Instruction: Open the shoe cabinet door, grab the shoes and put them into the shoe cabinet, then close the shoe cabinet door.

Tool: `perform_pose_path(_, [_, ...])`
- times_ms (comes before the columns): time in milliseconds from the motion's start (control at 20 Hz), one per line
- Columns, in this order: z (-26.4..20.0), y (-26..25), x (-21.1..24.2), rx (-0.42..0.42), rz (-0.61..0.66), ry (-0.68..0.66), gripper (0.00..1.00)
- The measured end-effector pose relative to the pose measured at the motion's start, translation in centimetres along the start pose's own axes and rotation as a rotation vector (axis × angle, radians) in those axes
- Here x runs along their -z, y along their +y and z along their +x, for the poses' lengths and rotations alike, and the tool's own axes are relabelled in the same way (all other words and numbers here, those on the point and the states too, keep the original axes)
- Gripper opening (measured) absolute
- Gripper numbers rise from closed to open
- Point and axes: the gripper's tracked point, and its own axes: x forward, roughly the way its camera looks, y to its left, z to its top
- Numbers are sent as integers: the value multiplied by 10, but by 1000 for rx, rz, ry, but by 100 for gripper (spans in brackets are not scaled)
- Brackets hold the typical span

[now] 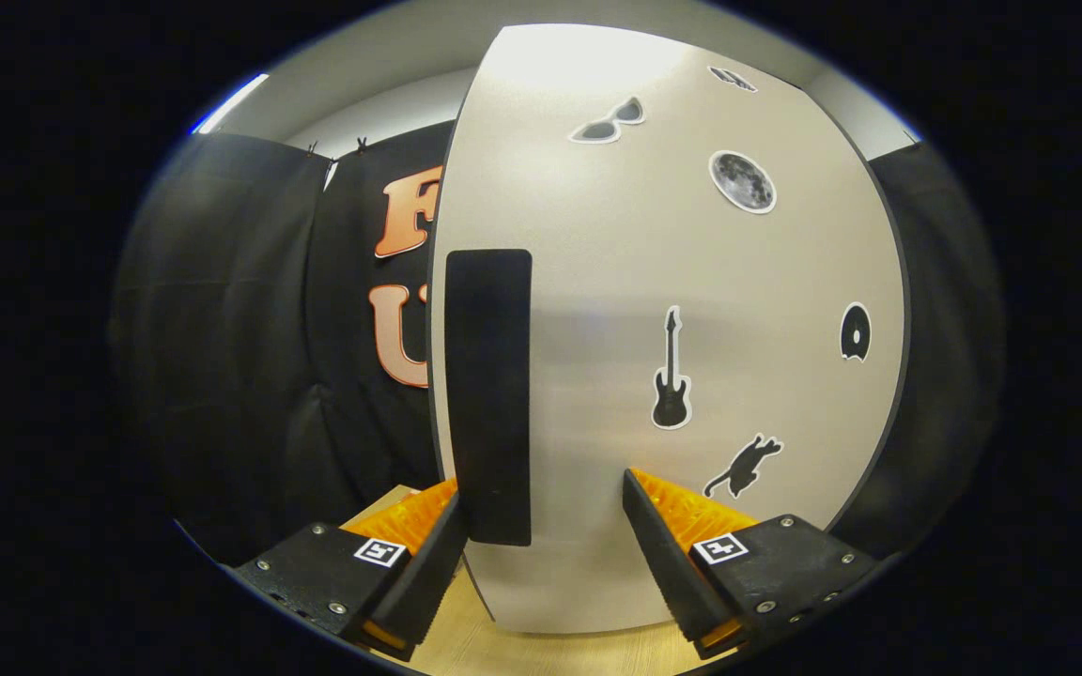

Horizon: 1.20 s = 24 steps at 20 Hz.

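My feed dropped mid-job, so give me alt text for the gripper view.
The gripper is open, its fingers straddling the lower end of the black vertical handle at the edge of the pale shoe cabinet door. Stickers dot the door, including a guitar, moon and cat.

We see the cabinet door (672, 310) lit from above: its upper part near the top of the frame is washed out in a soft glare, and the surface dims towards the bottom. A faint grey band of shadow runs across its middle. A bright strip of light (229, 103) glints at the upper left. The black cloth (222, 357) on both sides stays dim. Straight edges bow strongly outward near the rim, and focus stays fairly sharp
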Motion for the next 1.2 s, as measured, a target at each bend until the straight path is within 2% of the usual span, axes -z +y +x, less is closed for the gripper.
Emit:
perform_pose_path(350, [4, -2, 2, 57, 4, -15, 96])
perform_pose_path(750, [2, 0, 5, 47, 14, 18, 96])
perform_pose_path(1000, [-64, 10, -13, 46, -48, -26, 96])
perform_pose_path(1200, [-127, 4, -28, 66, -8, -41, 96])
